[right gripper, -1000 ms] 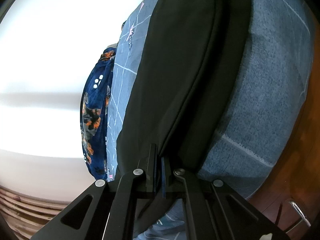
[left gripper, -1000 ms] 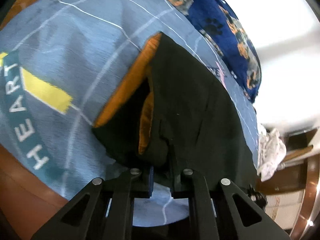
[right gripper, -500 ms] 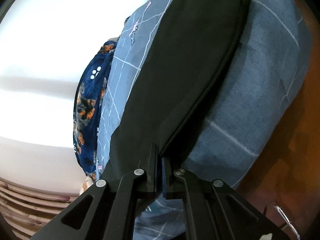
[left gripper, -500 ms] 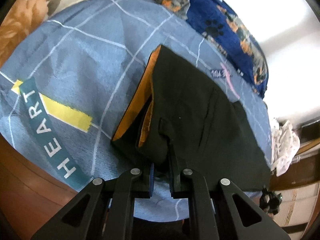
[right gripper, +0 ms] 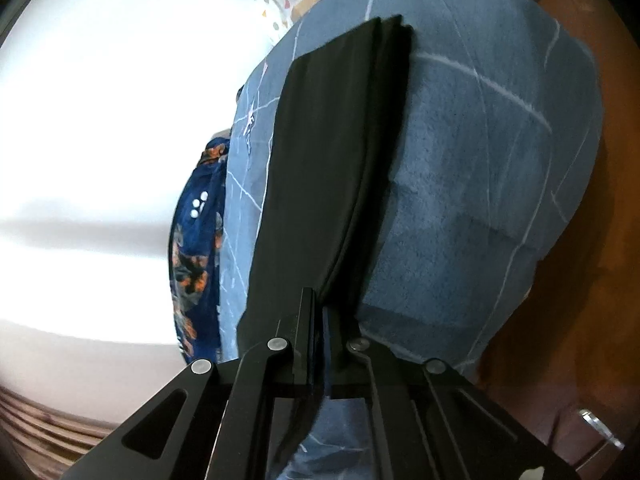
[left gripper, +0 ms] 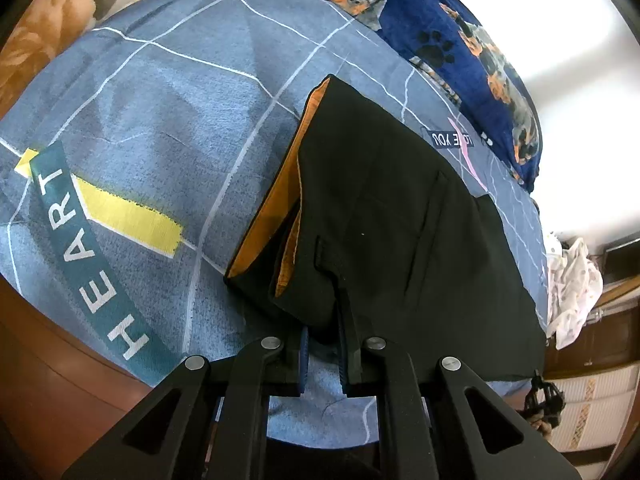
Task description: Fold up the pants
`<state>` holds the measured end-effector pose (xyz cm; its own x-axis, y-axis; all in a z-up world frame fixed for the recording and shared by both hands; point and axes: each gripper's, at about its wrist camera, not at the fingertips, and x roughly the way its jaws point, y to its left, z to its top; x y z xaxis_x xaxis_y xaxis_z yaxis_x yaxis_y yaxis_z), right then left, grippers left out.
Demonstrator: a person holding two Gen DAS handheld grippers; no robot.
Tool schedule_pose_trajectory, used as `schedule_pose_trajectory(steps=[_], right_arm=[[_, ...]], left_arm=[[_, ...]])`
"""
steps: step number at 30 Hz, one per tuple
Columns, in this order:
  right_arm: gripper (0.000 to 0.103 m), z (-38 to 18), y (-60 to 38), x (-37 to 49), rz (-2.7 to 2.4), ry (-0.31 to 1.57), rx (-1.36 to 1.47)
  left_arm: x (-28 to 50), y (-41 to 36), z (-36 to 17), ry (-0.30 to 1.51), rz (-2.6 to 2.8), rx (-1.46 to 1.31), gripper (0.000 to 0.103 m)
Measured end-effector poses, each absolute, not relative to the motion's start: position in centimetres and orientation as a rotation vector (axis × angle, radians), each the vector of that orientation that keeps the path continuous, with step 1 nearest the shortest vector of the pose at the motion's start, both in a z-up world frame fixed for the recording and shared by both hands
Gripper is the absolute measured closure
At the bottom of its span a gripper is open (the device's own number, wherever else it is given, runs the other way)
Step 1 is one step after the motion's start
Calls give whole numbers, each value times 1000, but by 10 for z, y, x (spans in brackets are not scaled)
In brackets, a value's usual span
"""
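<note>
Black pants (left gripper: 392, 220) with an orange lining (left gripper: 276, 192) at the waistband lie on a blue checked bedsheet (left gripper: 168, 92). My left gripper (left gripper: 323, 344) is shut on the near corner of the waistband, where the cloth bunches between its pads. In the right wrist view the pant legs (right gripper: 320, 168) stretch away as a long, flat black strip across the bed. My right gripper (right gripper: 320, 312) is shut on the near edge of that strip, jaws pressed tight with the seam between them.
A dark blue blanket with dogs and paw prints (left gripper: 460, 48) lies along the far side of the bed. White crumpled cloth (left gripper: 572, 284) hangs at the right. Brown wooden floor (right gripper: 580, 280) borders the bed; a pale floral pillow (left gripper: 40, 36) sits far left.
The view over the waistband has pulled back and more of the sheet shows. On the right, the pant legs have drawn out into a straighter, narrower strip.
</note>
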<state>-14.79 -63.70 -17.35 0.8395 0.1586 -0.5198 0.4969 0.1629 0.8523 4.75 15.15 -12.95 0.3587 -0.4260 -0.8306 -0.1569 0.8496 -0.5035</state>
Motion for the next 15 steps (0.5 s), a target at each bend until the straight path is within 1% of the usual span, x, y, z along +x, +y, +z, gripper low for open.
schedule_pose_trajectory(steps=[3,5,8,11,12,15], right_arm=[[102,-167,-640,-144,-282,595,1338],[102,-175,-643,-149,-268,572,1402],[102,-176,-642,-152,-250,566,1414],[99,-176,-643,-152,-243,556,1429],[96,-177,-643,-152,-238,549,1447],[95,-180,-646,-158,-226,527,1494]], left_arm=[[47,151,-130,1209,-188,-547,91],[48,151,-131,1207,-190,-543,90],[47,151,-131,1207,-192,-557,90],[48,150,-130,1208,-193,-556,90],[47,151,-131,1207,-192,-559,90],[47,151,-131,1205,-191,-568,90]])
